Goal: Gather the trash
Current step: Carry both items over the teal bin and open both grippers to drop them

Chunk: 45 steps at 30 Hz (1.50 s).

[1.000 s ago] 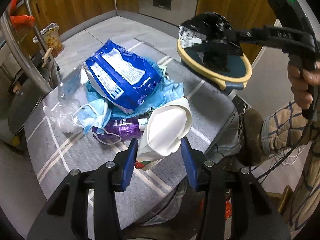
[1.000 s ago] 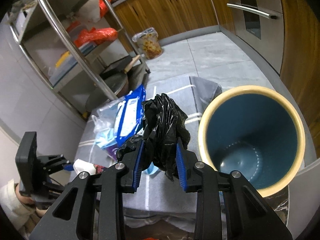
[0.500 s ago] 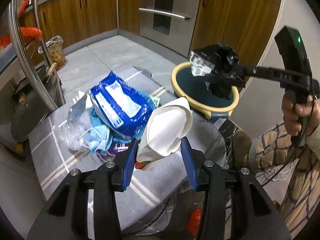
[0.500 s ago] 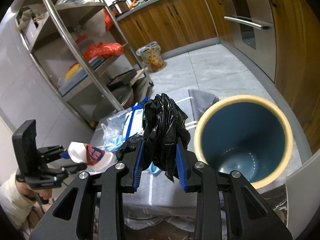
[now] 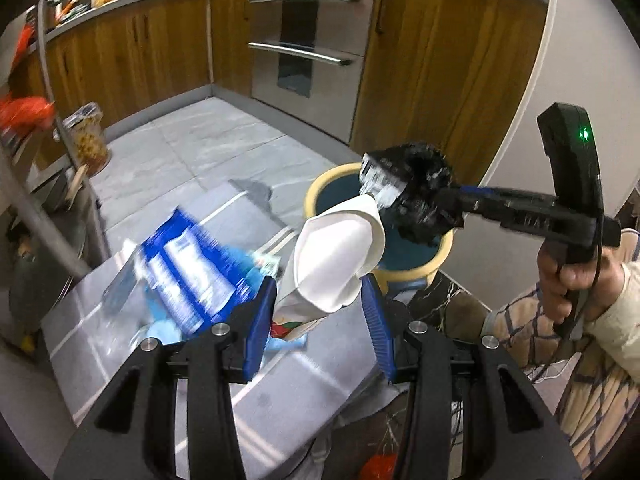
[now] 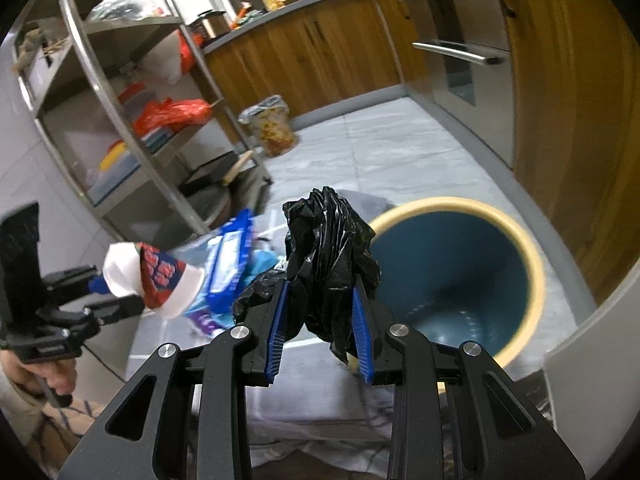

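My left gripper (image 5: 320,304) is shut on a squashed white paper cup (image 5: 336,256) with red print, held up above the grey-clothed table (image 5: 280,380). The cup also shows in the right wrist view (image 6: 148,280). My right gripper (image 6: 320,320) is shut on a crumpled black plastic bag (image 6: 328,248), held just left of the blue bin with a cream rim (image 6: 452,280). In the left wrist view the bag (image 5: 420,200) hangs over the bin (image 5: 400,268). A blue wrapper (image 5: 184,272) and other trash lie on the table.
A steel shelf rack (image 6: 120,120) with pans and an orange bag stands left of the table. A lined wastebasket (image 6: 272,128) stands on the floor by wooden cabinets (image 5: 140,52). An oven (image 5: 304,40) is behind the bin.
Both grippers have risen with their loads. The left one with the cup has moved toward the bin; the bag stays beside the bin's rim.
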Tool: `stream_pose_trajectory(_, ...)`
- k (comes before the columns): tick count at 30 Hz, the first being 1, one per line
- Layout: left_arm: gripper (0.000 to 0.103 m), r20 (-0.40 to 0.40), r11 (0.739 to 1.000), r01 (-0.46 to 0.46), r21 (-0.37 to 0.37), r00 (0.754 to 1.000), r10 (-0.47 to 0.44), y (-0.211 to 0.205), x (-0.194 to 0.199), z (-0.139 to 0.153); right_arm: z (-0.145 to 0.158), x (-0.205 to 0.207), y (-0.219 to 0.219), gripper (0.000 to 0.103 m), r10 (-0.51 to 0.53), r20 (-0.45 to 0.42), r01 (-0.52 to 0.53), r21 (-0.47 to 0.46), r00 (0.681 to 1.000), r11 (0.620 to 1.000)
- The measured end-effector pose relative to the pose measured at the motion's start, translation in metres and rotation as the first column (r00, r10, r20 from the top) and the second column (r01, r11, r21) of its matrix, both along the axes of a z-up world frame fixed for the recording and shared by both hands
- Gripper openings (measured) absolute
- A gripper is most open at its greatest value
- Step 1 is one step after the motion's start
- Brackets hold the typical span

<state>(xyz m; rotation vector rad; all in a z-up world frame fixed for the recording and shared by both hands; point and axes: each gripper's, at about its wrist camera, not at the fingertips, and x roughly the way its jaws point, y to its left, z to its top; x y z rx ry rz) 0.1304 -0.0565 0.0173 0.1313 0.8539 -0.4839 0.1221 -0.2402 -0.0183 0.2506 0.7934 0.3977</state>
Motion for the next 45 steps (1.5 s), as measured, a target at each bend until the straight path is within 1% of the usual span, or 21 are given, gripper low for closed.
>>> stream_pose_trajectory(6,0.044,0.003,0.999,0.033,0.036,0.999,-0.033,-0.045,0.029,-0.008,-0.017,0.007,-0.030,0.032,-0.079,-0.043,0.079,0.000,0.996,0.997)
stream_pose_trajectory(11,0.044,0.008,0.999,0.024,0.037,1.000,-0.025,-0.074,0.057,-0.015,-0.032,0.011,-0.044,0.032,-0.103,-0.078,0.104,-0.003,0.992,0.995)
stream_pose_trajectory(16,0.044,-0.024,0.999,0.022,0.042,0.999,-0.021,-0.095,0.082,-0.034,-0.046,0.020,-0.043,0.032,-0.104,-0.103,0.101,-0.032,0.989,0.994)
stream_pose_trajectory(22,0.044,-0.056,1.000,0.018,0.019,0.998,-0.017,-0.114,0.104,-0.050,-0.053,0.028,-0.041,0.032,-0.104,-0.114,0.099,-0.048,0.988,0.994)
stream_pose_trajectory(27,0.044,-0.072,0.999,0.030,0.020,0.997,-0.029,-0.128,0.113,-0.060,-0.059,0.033,-0.040,0.032,-0.101,-0.134,0.095,-0.052,0.986,0.994)
stream_pose_trajectory(31,0.045,-0.092,0.999,0.029,0.026,0.995,-0.027,-0.135,0.120,-0.069,-0.066,0.038,-0.035,0.032,-0.104,-0.150,0.094,-0.073,0.983,0.993)
stream_pose_trajectory(34,0.045,-0.108,1.000,0.021,0.023,0.994,-0.018,-0.136,0.125,-0.075,-0.066,0.042,-0.032,0.034,-0.108,-0.153,0.094,-0.091,0.982,0.991)
stream_pose_trajectory(38,0.046,-0.119,1.000,0.009,0.025,0.993,-0.006,-0.133,0.127,-0.079,-0.067,0.044,-0.032,0.047,-0.113,-0.157,0.099,-0.097,0.981,0.990)
stream_pose_trajectory(39,0.047,-0.120,1.000,0.006,0.025,0.993,-0.003,-0.132,0.127,-0.079,-0.068,0.045,-0.033,0.050,-0.114,-0.159,0.100,-0.097,0.981,0.990)
stream_pose_trajectory(40,0.049,-0.125,1.000,0.005,0.024,0.992,-0.002,-0.133,0.127,-0.078,-0.068,0.045,-0.033,0.051,-0.117,-0.163,0.102,-0.096,0.980,0.990)
stream_pose_trajectory(41,0.056,-0.130,1.000,0.006,0.021,0.992,-0.003,-0.133,0.126,-0.078,-0.068,0.045,-0.034,0.053,-0.119,-0.166,0.105,-0.094,0.979,0.990)
stream_pose_trajectory(42,0.059,-0.127,1.000,0.009,0.016,0.992,-0.007,-0.133,0.125,-0.078,-0.067,0.045,-0.034,0.055,-0.119,-0.167,0.105,-0.092,0.979,0.990)
stream_pose_trajectory(45,0.062,-0.122,1.000,0.014,0.015,0.992,-0.012,-0.133,0.122,-0.075,-0.068,0.042,-0.037,0.059,-0.121,-0.163,0.107,-0.091,0.979,0.990)
